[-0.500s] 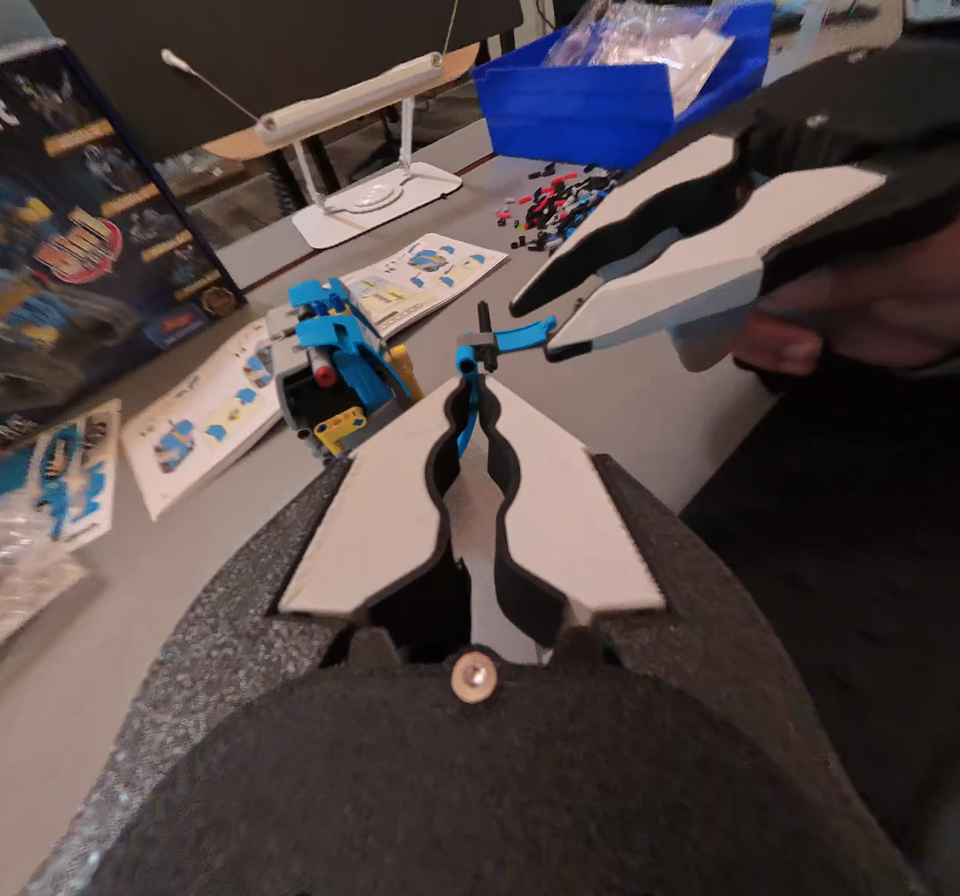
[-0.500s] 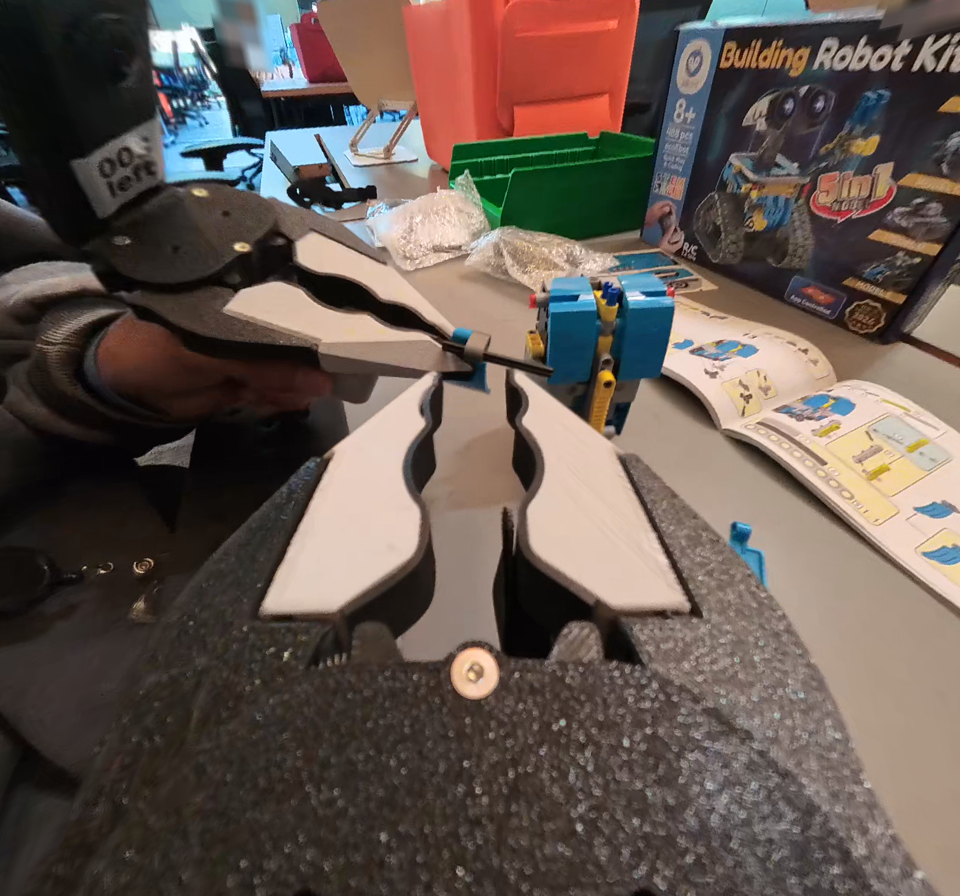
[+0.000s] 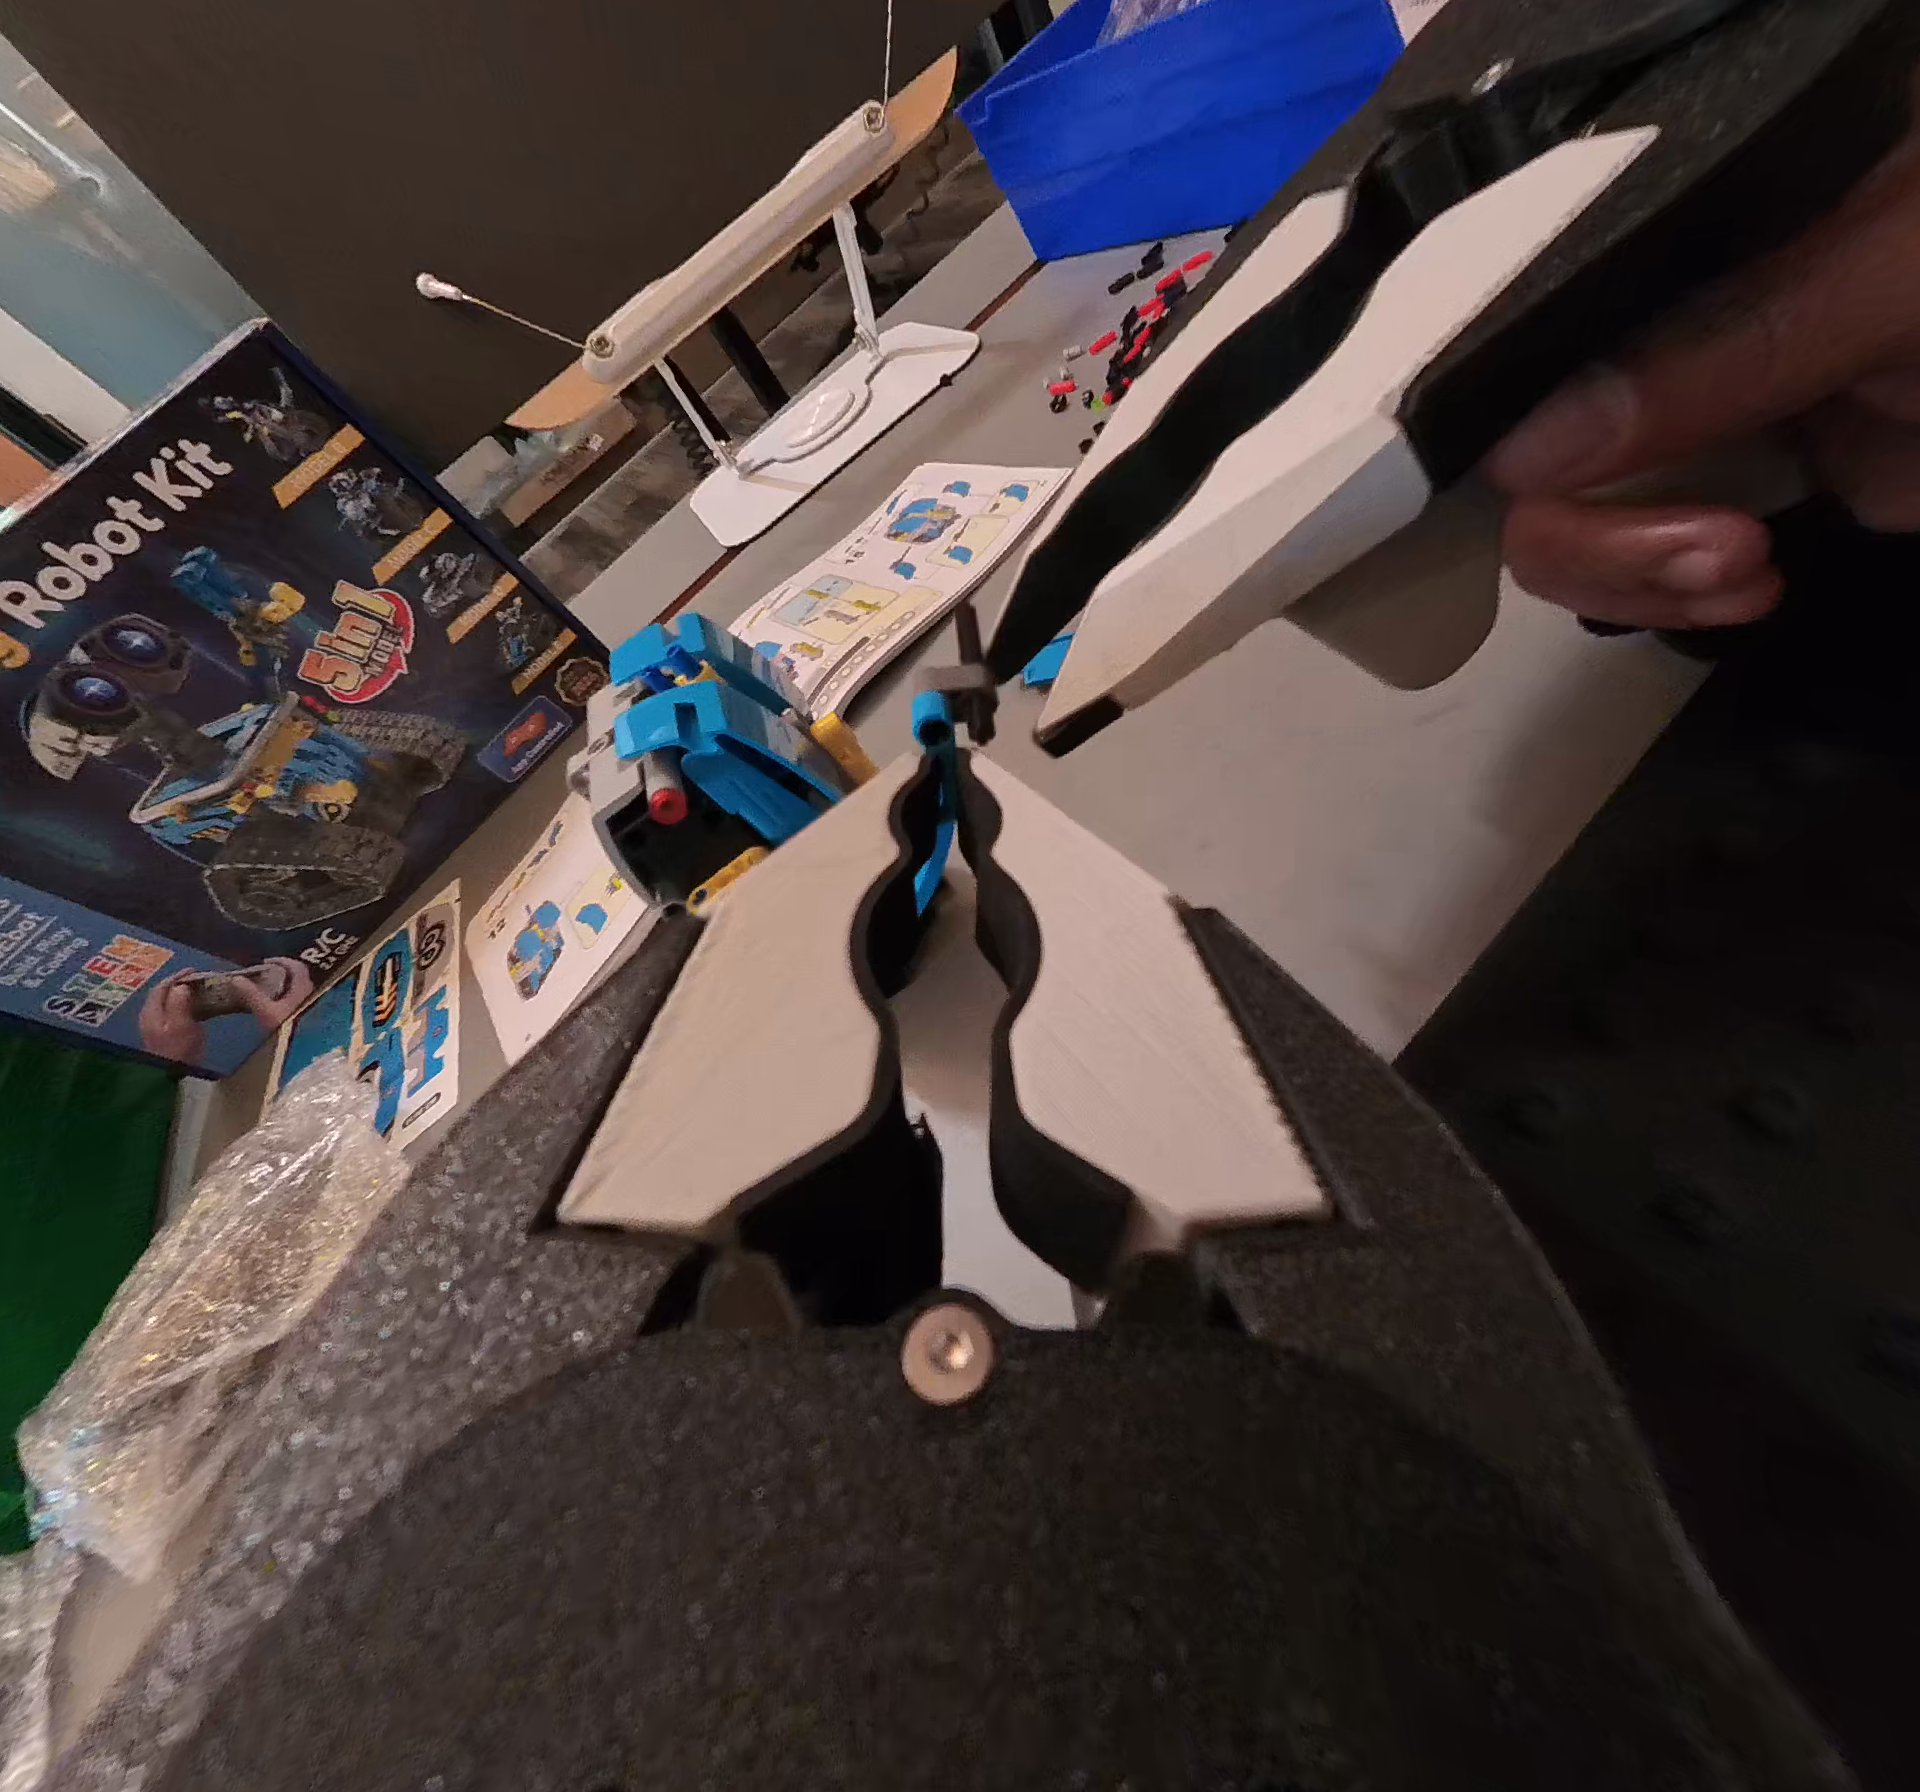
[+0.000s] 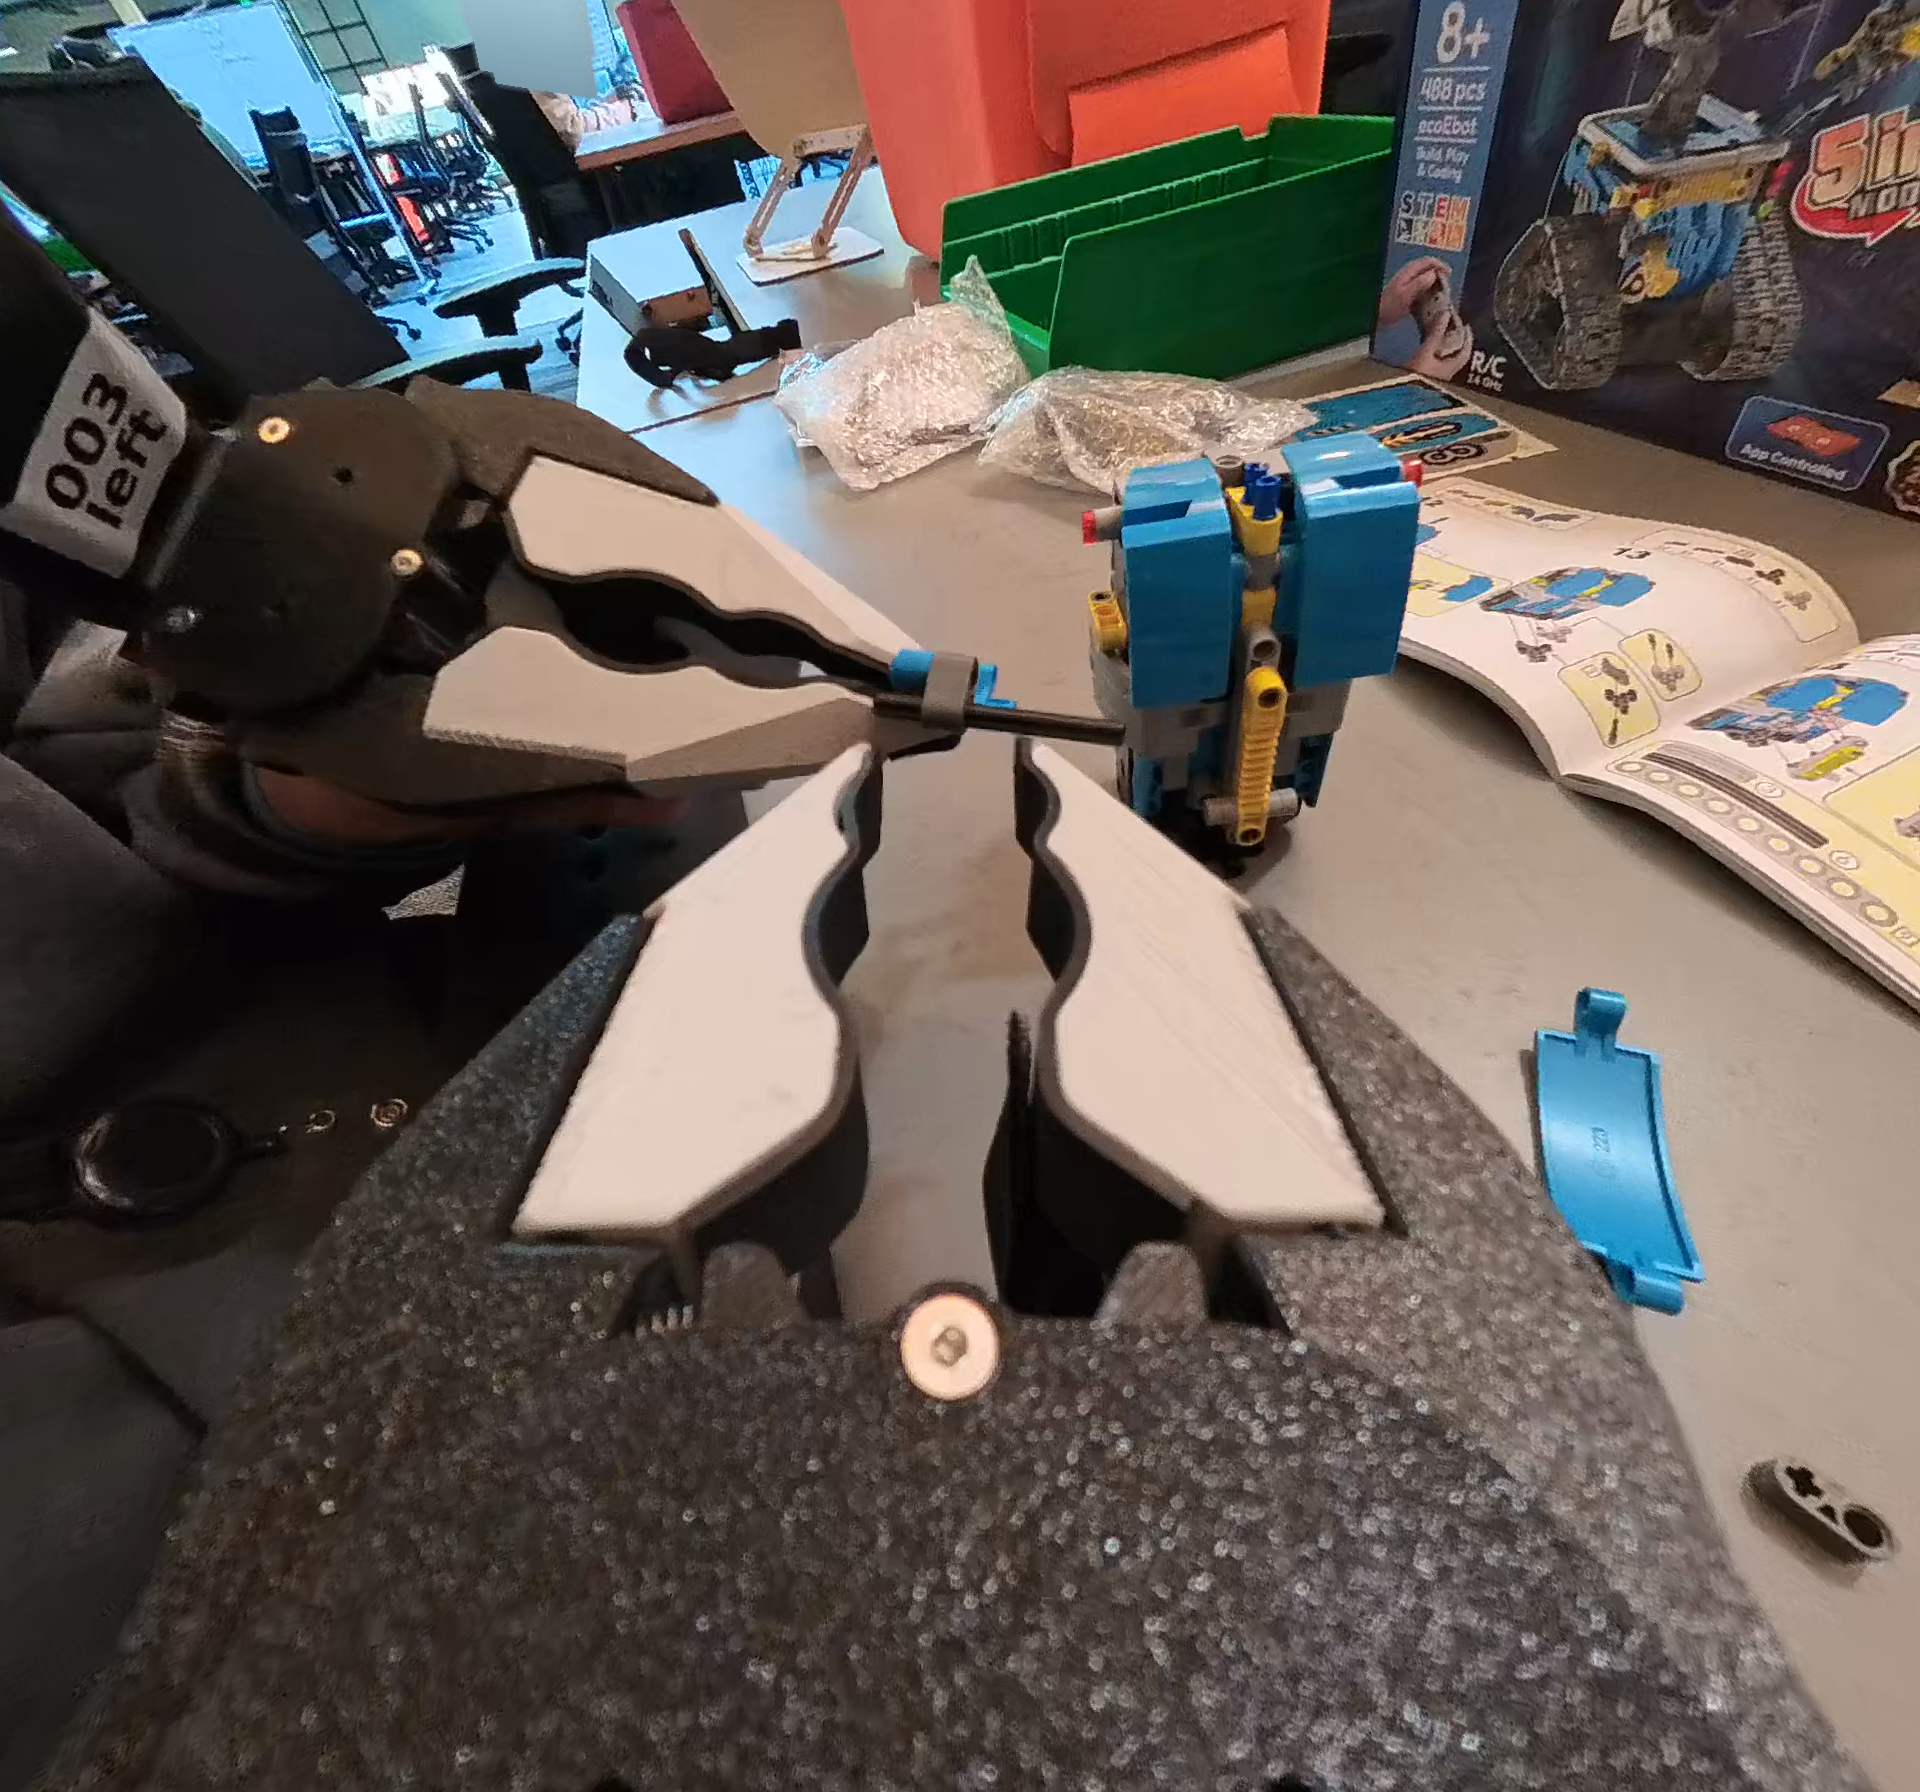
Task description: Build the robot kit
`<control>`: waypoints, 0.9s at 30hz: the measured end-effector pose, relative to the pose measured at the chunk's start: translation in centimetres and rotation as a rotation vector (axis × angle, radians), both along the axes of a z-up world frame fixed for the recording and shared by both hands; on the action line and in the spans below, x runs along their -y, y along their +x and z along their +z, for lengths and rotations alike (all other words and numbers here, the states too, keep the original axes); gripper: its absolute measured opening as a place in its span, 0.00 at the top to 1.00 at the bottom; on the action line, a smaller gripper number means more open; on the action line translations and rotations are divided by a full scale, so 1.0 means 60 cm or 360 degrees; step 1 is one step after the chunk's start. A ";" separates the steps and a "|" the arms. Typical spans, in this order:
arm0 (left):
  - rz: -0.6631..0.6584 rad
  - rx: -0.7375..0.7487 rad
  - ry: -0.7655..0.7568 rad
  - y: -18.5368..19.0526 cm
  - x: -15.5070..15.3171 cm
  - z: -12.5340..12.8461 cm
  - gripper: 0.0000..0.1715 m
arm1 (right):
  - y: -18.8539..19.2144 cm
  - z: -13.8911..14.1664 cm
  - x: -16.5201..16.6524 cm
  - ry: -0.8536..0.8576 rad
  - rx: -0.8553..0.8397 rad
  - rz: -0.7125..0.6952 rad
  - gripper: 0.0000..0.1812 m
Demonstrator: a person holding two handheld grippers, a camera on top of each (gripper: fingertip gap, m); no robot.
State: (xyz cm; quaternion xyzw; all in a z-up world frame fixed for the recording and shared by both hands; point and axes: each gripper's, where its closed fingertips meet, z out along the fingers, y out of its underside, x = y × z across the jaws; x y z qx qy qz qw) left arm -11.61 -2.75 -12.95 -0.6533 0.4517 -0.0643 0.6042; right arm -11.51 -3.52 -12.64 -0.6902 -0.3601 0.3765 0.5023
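My left gripper is shut on a thin blue curved piece. At its tip the piece carries a grey connector with a black axle through it. In the right wrist view the left gripper comes in from the left. The axle points at the left side of a blue, grey and yellow brick model standing on the grey table. I cannot tell if the axle touches the model. My right gripper is open and empty, just below the axle. It also shows in the left wrist view.
A loose blue curved panel and a small dark connector lie at the right. An open instruction booklet, the kit box, a green bin and bubble-wrap bags stand behind. A blue bin and several small loose parts are farther off.
My left gripper has rolled to one side with the blue piece still held. My right gripper has come closer to it and stays open by the axle.
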 end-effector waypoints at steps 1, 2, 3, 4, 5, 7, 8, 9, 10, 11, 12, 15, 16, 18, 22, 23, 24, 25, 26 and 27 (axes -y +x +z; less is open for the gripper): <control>0.0014 -0.0023 0.0008 -0.003 -0.003 -0.002 0.99 | 0.001 -0.001 -0.001 0.0001 0.0003 -0.0004 0.86; 0.0031 -0.0057 0.0027 -0.007 -0.007 -0.004 1.00 | 0.002 -0.001 -0.001 -0.0001 0.0004 -0.0007 0.86; 0.0046 -0.0093 0.0050 -0.011 -0.009 -0.007 1.00 | 0.003 -0.002 -0.002 -0.0004 0.0005 -0.0009 0.86; 0.0054 -0.0125 0.0070 -0.013 -0.011 -0.009 1.00 | 0.003 -0.003 -0.003 -0.0011 0.0007 -0.0010 0.86; 0.0057 -0.0158 0.0084 -0.013 -0.012 -0.013 0.99 | 0.004 -0.005 -0.003 -0.0020 0.0011 -0.0010 0.86; 0.0046 -0.0189 0.0090 -0.011 -0.010 -0.018 1.00 | 0.005 -0.008 -0.005 -0.0035 0.0018 -0.0012 0.86; 0.0035 -0.0182 0.0074 -0.009 -0.008 -0.020 0.99 | 0.006 -0.008 -0.005 -0.0035 0.0017 -0.0014 0.86; 0.0029 -0.0165 0.0056 -0.009 -0.007 -0.020 0.99 | 0.006 -0.008 -0.005 -0.0033 0.0017 -0.0015 0.86; 0.0026 -0.0143 0.0044 -0.009 -0.007 -0.019 1.00 | 0.006 -0.008 -0.005 -0.0030 0.0020 -0.0016 0.86; 0.0022 -0.0115 0.0032 -0.009 -0.007 -0.016 0.99 | 0.006 -0.009 -0.005 -0.0027 0.0026 -0.0017 0.87; 0.0010 -0.0072 0.0008 -0.010 -0.007 -0.013 0.99 | 0.006 -0.009 -0.005 -0.0024 0.0032 -0.0019 0.87; -0.0076 0.0159 -0.0182 -0.006 -0.001 -0.003 0.99 | 0.006 -0.012 -0.005 -0.0024 0.0047 -0.0016 0.87; -0.0151 0.0289 -0.0269 -0.001 0.005 0.004 0.99 | 0.005 -0.014 -0.005 -0.0025 0.0054 -0.0016 0.87; -0.0218 0.0524 -0.0442 -0.004 0.005 0.020 0.99 | 0.004 -0.014 -0.004 -0.0023 0.0057 -0.0008 0.86; -0.0544 0.1038 -0.0795 -0.001 0.029 0.065 0.99 | -0.007 -0.006 0.011 0.0001 0.0000 0.0094 0.77; -0.0651 0.1149 -0.0886 0.001 0.040 0.077 0.99 | -0.013 -0.001 0.021 0.0013 -0.0035 0.0161 0.76; -0.0752 0.1248 -0.0981 0.002 0.051 0.087 0.99 | -0.019 0.005 0.034 0.0022 -0.0071 0.0236 0.77; -0.0835 0.1326 -0.1065 0.003 0.060 0.095 0.99 | -0.023 0.011 0.045 0.0030 -0.0102 0.0305 0.78; -0.0920 0.1376 -0.1149 0.005 0.070 0.100 0.99 | -0.025 0.017 0.054 0.0041 -0.0132 0.0357 0.80; -0.0982 0.1414 -0.1213 0.006 0.077 0.104 0.99 | -0.026 0.023 0.062 0.0053 -0.0159 0.0403 0.83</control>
